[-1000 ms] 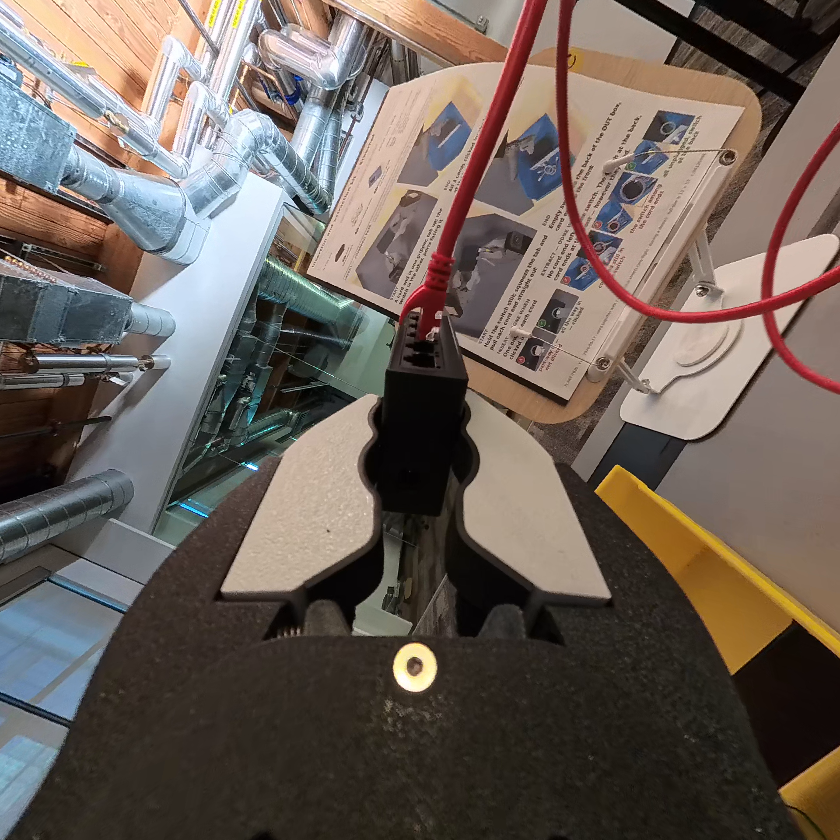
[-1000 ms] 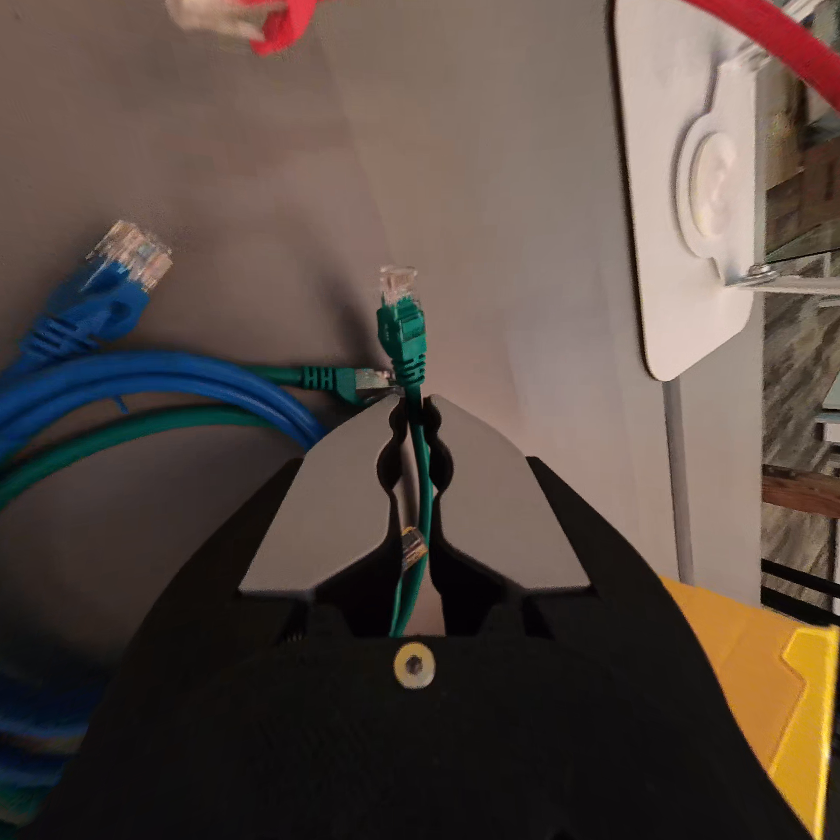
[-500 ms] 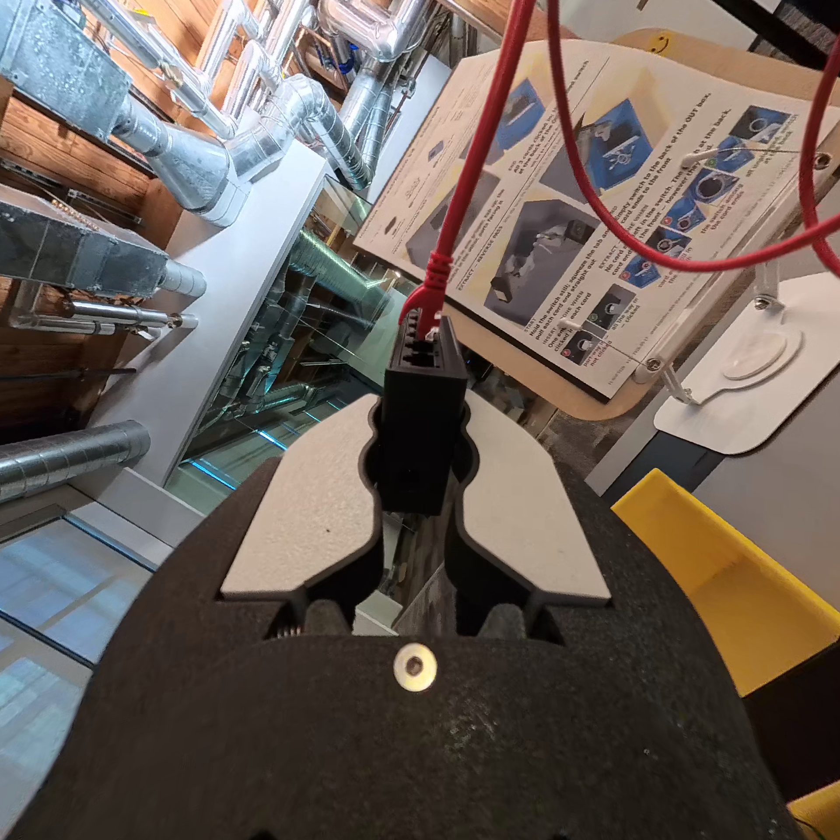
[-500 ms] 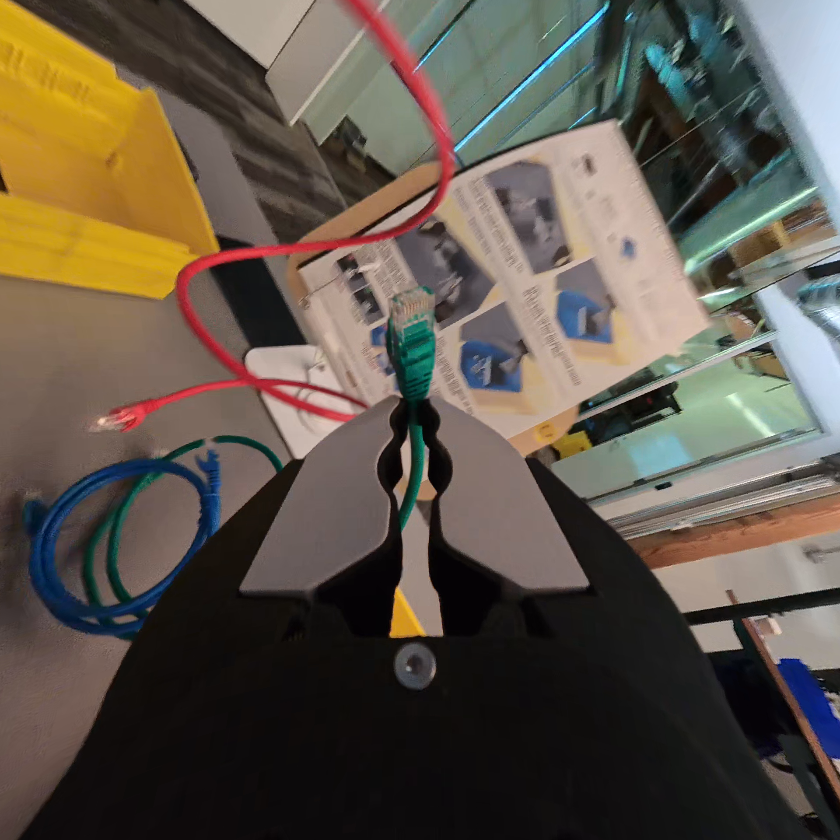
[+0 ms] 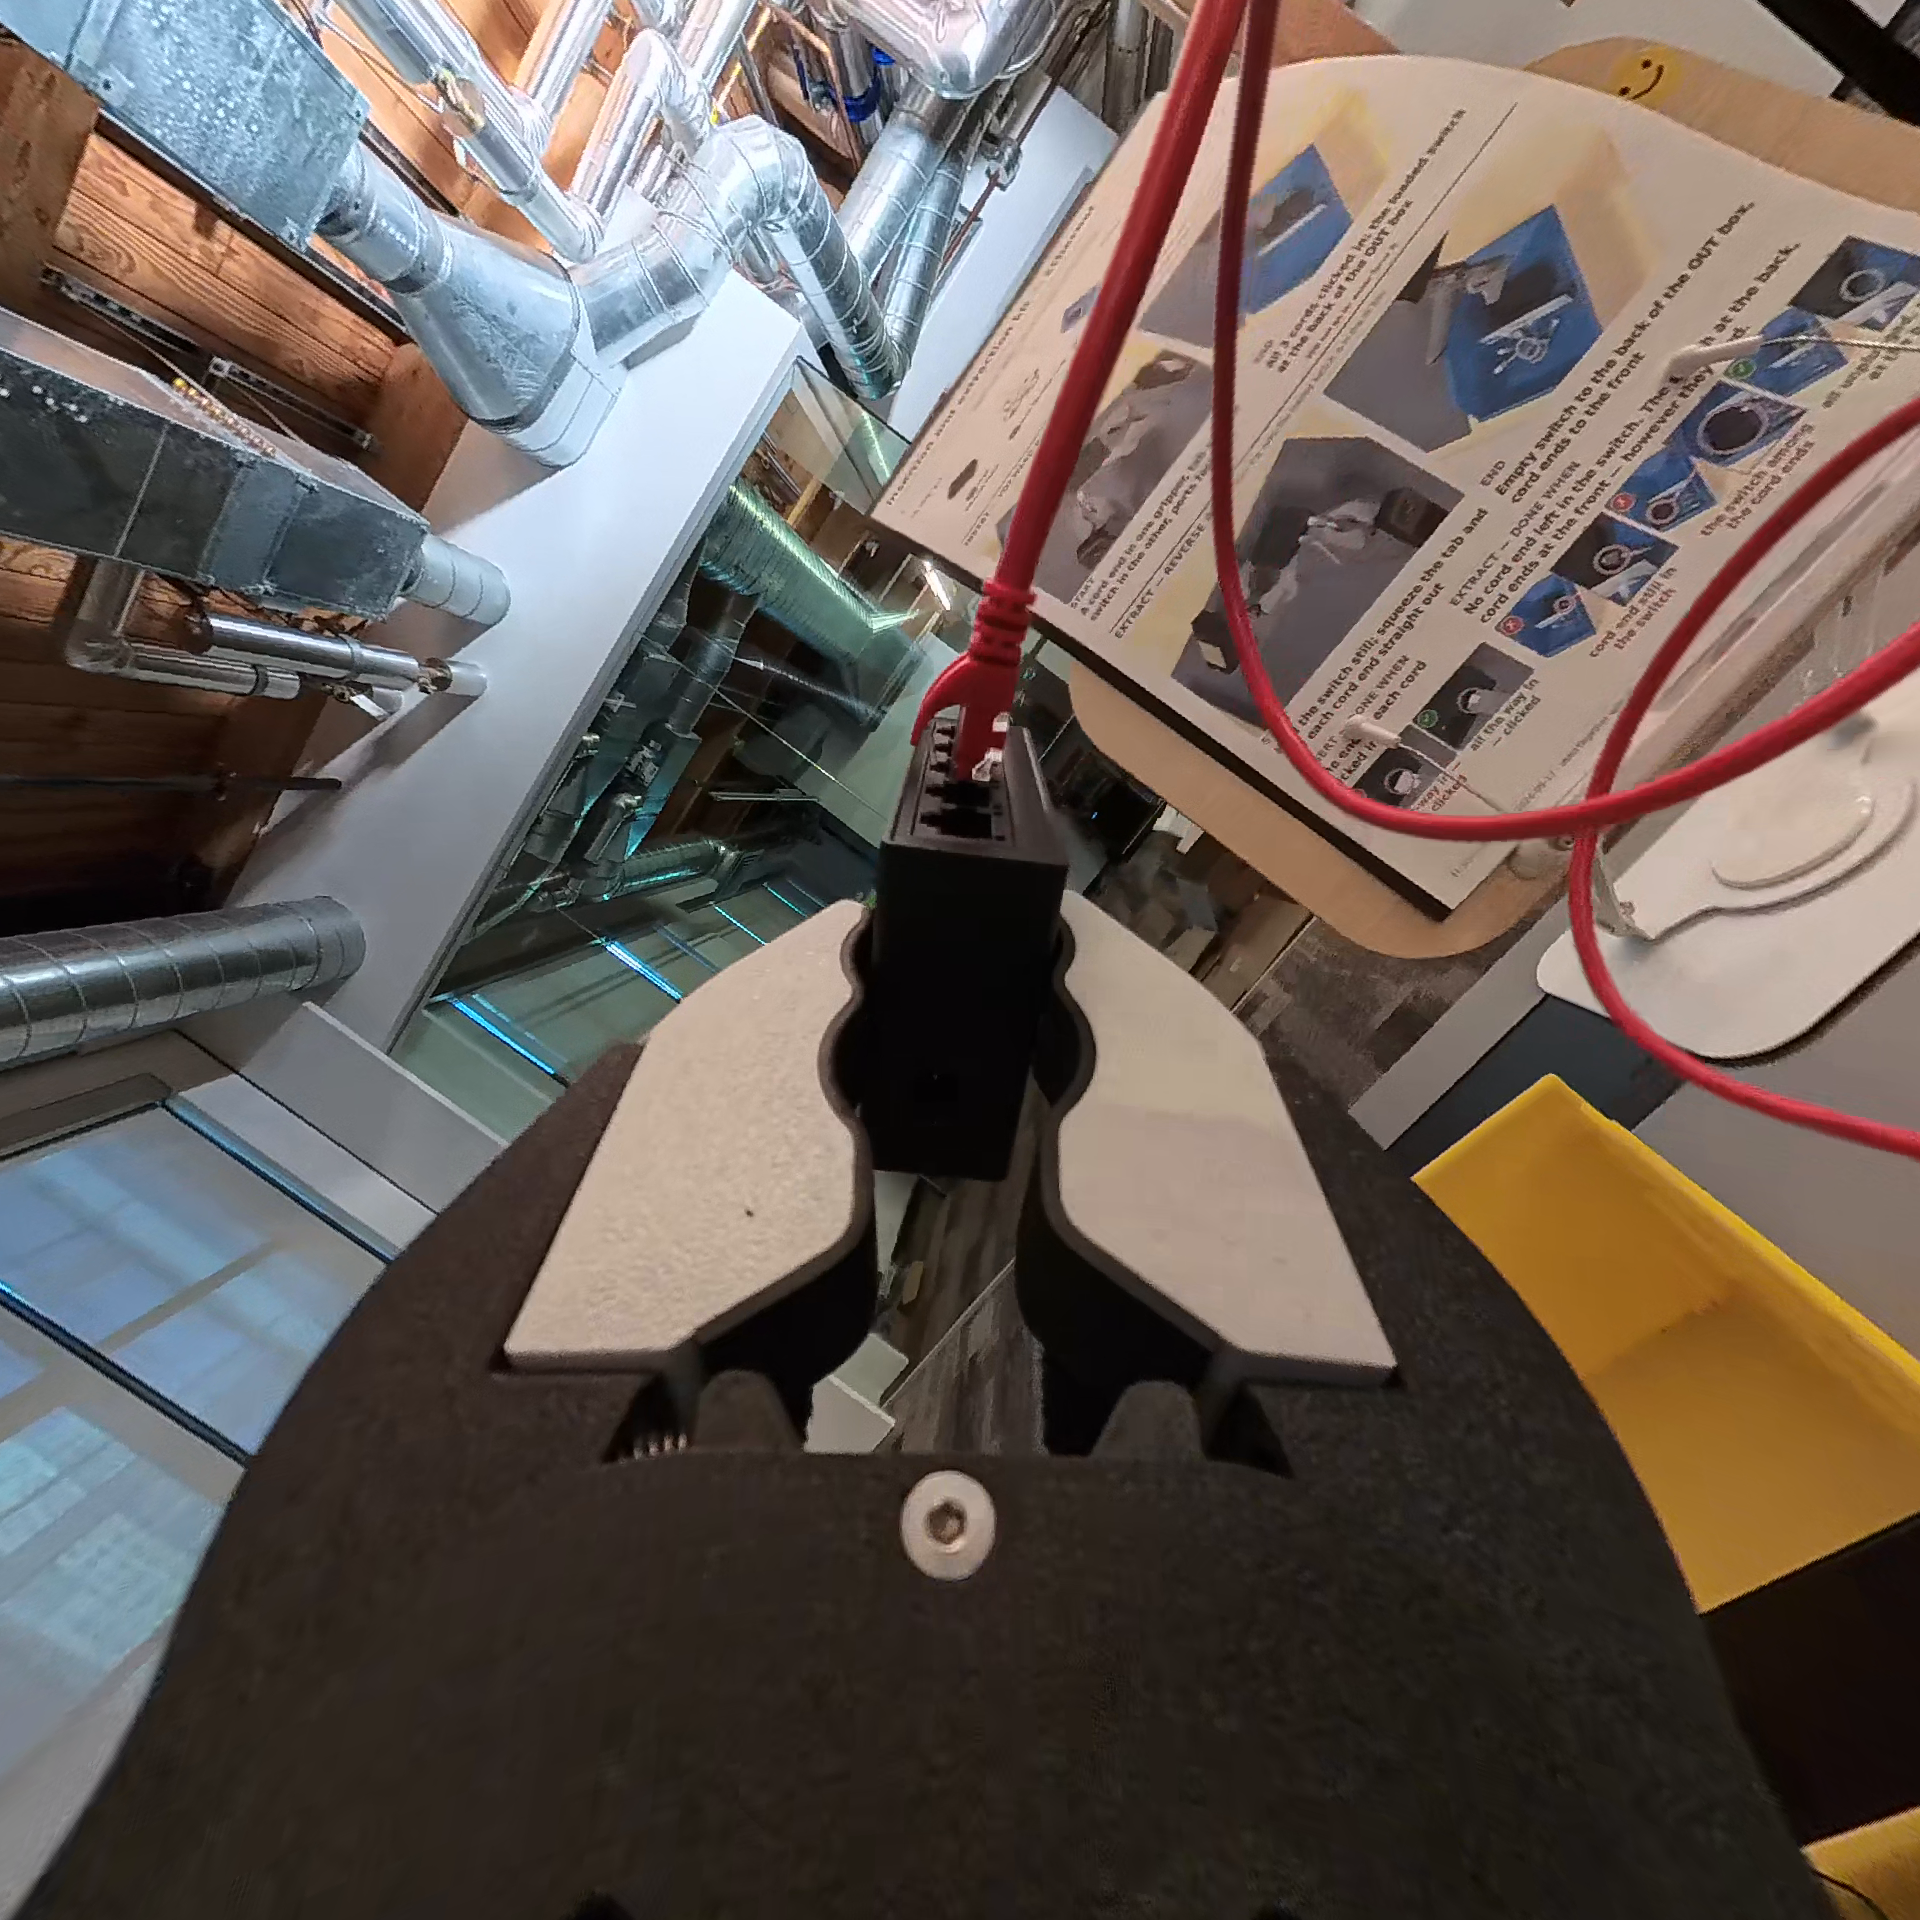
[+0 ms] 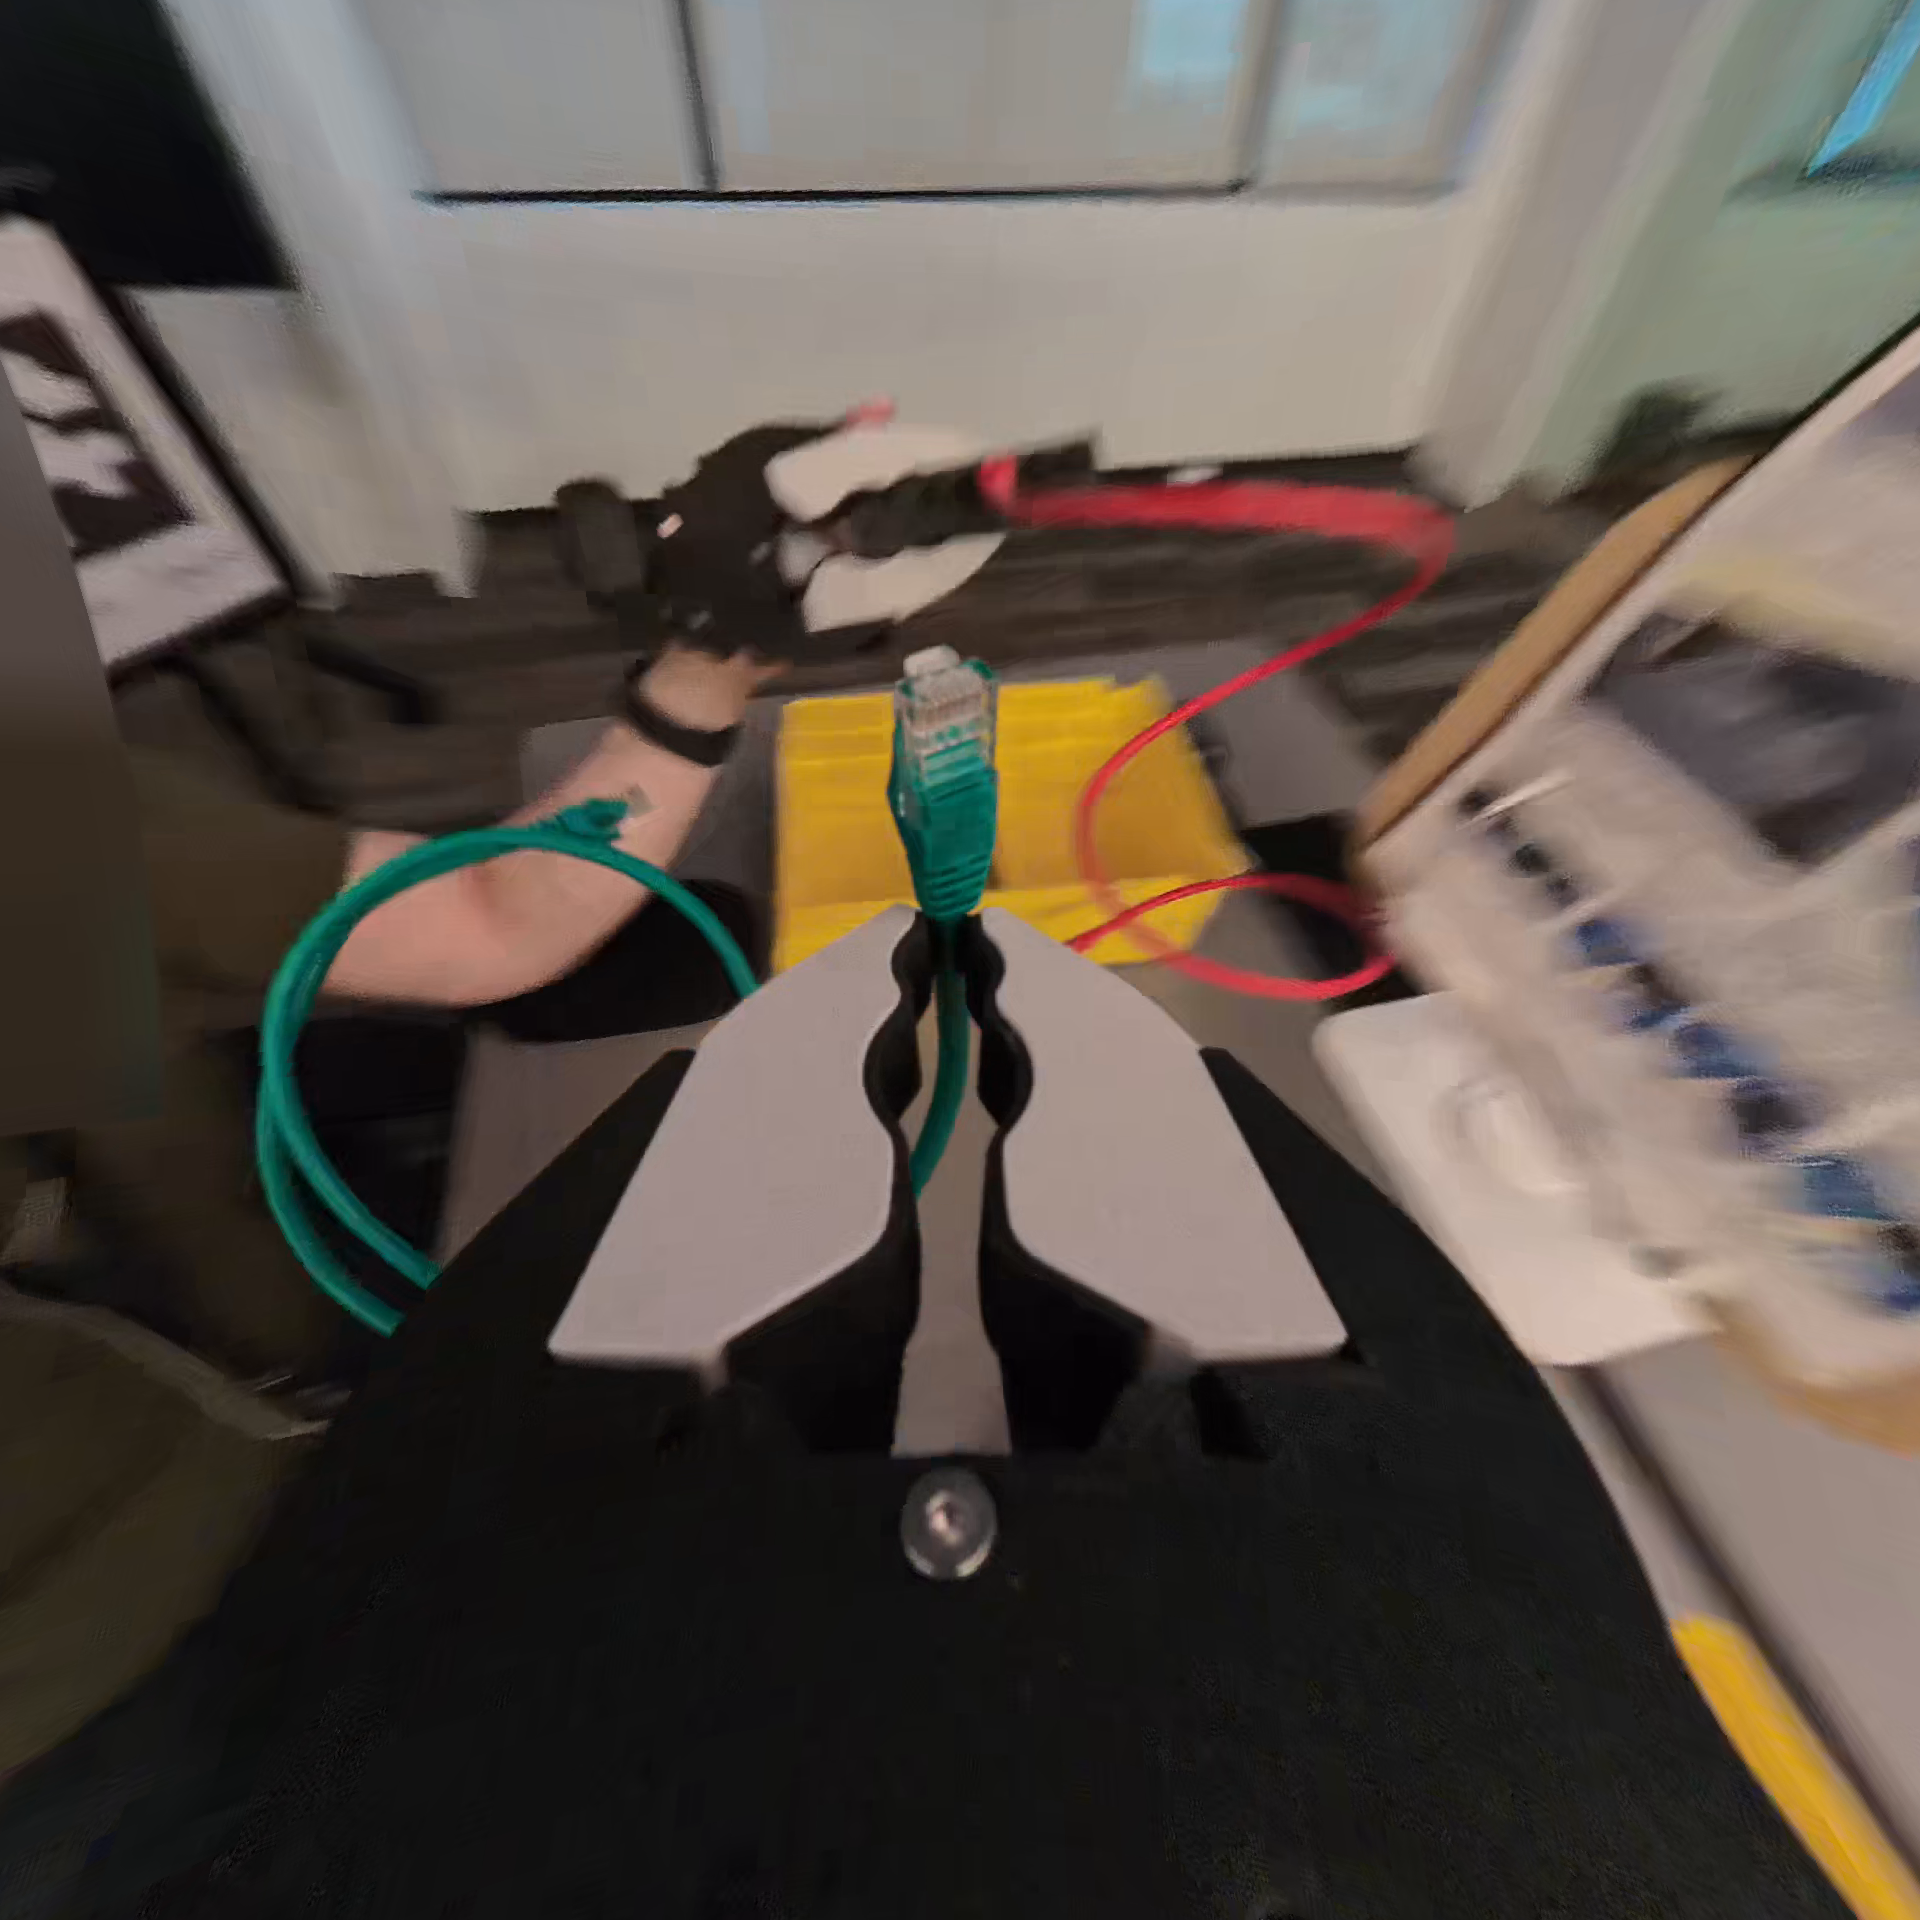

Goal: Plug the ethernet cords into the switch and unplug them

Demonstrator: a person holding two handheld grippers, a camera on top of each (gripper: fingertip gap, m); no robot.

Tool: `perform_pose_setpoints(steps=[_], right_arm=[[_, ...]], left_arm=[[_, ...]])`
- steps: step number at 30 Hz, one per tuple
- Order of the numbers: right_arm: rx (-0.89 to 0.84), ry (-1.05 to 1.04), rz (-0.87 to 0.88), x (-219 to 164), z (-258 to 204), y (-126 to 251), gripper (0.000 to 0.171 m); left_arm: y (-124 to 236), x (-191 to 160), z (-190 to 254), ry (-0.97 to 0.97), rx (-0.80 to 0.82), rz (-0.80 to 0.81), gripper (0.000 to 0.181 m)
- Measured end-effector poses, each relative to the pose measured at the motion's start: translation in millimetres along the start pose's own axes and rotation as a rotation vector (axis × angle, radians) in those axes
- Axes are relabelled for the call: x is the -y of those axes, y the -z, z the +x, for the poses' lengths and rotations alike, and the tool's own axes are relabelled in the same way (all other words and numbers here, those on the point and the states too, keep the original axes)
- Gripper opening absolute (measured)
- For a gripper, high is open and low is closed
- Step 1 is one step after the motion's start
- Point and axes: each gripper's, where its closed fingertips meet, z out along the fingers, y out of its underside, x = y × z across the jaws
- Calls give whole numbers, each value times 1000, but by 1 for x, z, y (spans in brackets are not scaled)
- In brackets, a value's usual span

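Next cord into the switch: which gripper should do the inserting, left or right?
Right. The right gripper is shut on the green cord, plug pointing forward and free. The left gripper is occupied clamping the switch, where the red cord already sits, so it should just hold steady.

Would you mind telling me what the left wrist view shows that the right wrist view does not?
Only the left wrist view shows the black switch's ports, with the red cord's plug seated in one, and the ceiling ducts. Only the right wrist view shows the green cord clamped in the right gripper, its clear plug free. Both show the left gripper, red cord and yellow bin.
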Motion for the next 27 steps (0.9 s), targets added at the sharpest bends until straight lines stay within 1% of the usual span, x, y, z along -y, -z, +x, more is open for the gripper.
perform_pose_setpoints(steps=[3, 5, 7, 9, 11, 14, 17, 20, 21, 24, 26, 27], right_arm=[[275, -209, -116, -79, -22, -36, 6], [436, -289, -186, -130, -40, -59, 6], [481, -322, -335, -186, -44, -83, 7], [539, -341, -450, -227, -48, -102, 7], [597, -369, -515, -251, -51, -117, 7], [583, -345, -663, -289, -46, -137, 7], [517, -264, -718, -306, -38, -155, 7], [412, -139, -695, -308, -29, -167, 18], [357, -89, -680, -307, -23, -169, 18], [182, 50, -589, -287, -11, -170, 21], [34, 123, -516, -264, -5, -164, 21], [-37, 119, -486, -251, -7, -161, 21]], left_arm=[[2, 0, -3, 12, 5, 7, 27], [2, 1, -3, 15, 3, 11, 27], [2, 2, -2, 11, -2, 12, 27], [1, 4, 1, 3, -7, 15, 27], [0, 5, 4, -3, -15, 18, 27], [-2, 6, 8, -15, -27, 18, 27], [-4, 5, 11, -20, -34, 9, 27], [-4, 3, 11, -21, -37, 3, 27], [-4, 2, 11, -20, -35, 2, 27], [-4, 2, 10, -16, -34, 1, 27], [-4, 2, 10, -14, -33, 3, 27], [-4, 3, 10, -14, -33, 4, 27]])
